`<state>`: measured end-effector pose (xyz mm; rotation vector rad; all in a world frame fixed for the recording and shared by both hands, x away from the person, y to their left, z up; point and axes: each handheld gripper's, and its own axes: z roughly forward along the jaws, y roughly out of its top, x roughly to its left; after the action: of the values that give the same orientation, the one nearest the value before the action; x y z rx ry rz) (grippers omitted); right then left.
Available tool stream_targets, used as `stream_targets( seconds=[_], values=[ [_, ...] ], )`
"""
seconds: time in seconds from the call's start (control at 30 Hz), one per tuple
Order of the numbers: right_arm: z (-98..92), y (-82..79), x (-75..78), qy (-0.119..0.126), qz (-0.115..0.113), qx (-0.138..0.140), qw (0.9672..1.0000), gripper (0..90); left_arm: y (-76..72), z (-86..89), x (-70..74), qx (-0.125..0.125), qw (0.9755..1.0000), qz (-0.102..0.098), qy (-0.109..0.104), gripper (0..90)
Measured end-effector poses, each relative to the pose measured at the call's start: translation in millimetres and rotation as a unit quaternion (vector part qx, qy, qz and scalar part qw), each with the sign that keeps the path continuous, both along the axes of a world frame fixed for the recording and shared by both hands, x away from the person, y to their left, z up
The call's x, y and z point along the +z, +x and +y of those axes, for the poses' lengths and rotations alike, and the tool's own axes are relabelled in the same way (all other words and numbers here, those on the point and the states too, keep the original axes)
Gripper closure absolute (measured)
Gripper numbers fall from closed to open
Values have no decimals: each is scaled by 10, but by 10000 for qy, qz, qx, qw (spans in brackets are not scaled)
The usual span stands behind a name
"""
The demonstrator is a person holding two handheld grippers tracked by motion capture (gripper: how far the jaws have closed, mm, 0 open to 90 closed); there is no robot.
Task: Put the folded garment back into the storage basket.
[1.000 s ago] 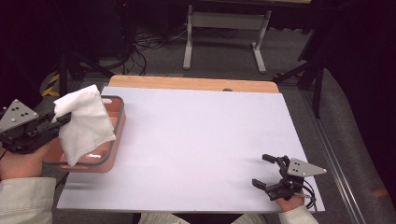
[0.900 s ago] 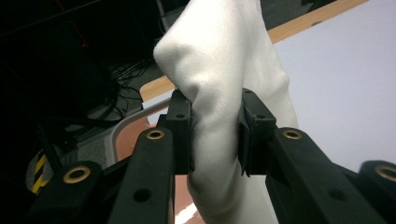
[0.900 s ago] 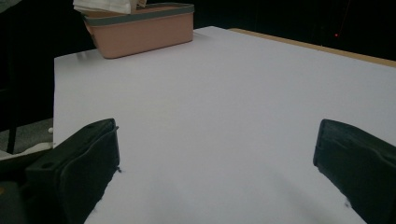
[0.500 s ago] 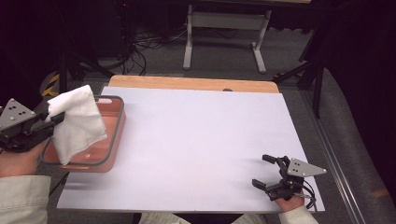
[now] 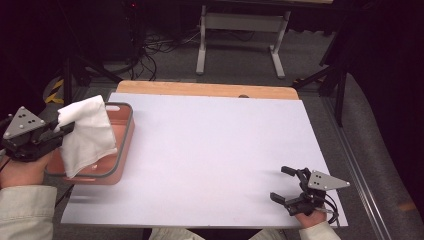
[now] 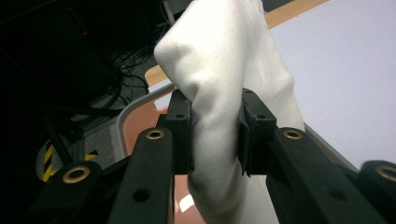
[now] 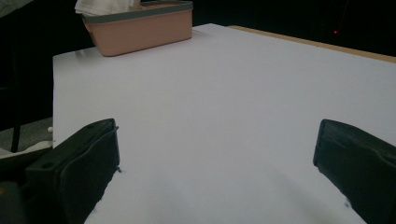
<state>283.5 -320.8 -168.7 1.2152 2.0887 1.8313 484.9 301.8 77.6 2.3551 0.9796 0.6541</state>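
Observation:
A white cloth point(image 5: 87, 134) hangs over a pink tub with a grey rim point(image 5: 126, 135) at the table's left edge. My left gripper point(image 5: 64, 128) is shut on the cloth's upper corner and holds it above the tub; in the left gripper view the cloth point(image 6: 224, 93) is pinched between the two black pads point(image 6: 180, 133). Near the front right corner of the table my right gripper point(image 5: 284, 183) rests low and open, with nothing between its fingers. Far off in the right gripper view stands the tub point(image 7: 144, 25), with cloth point(image 7: 105, 6) above its rim.
A white sheet point(image 5: 215, 150) covers the table, with a wooden strip point(image 5: 200, 89) along its far edge. Beyond it a metal stand point(image 5: 240, 35) and cables lie on the dark floor. A grey rail point(image 5: 370, 165) runs along the right side.
The left gripper has drifted slightly left and toward me with the cloth, which now hangs over the tub's left part. The right gripper has stayed put.

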Motion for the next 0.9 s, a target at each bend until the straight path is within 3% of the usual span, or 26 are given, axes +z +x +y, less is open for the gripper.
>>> stream_targets(
  seconds=[0.23, 0.9],
  values=[
    [-6, -14, 0, -8, 1, -12, 10000, 9, 26, 39, -91, -60, 9998, 169, -105, 699],
    [-6, -16, 1, 5, 7, 1, 10000, 9, 83, -39, -254, -347, 9965, 766, 29, 698]
  ],
)
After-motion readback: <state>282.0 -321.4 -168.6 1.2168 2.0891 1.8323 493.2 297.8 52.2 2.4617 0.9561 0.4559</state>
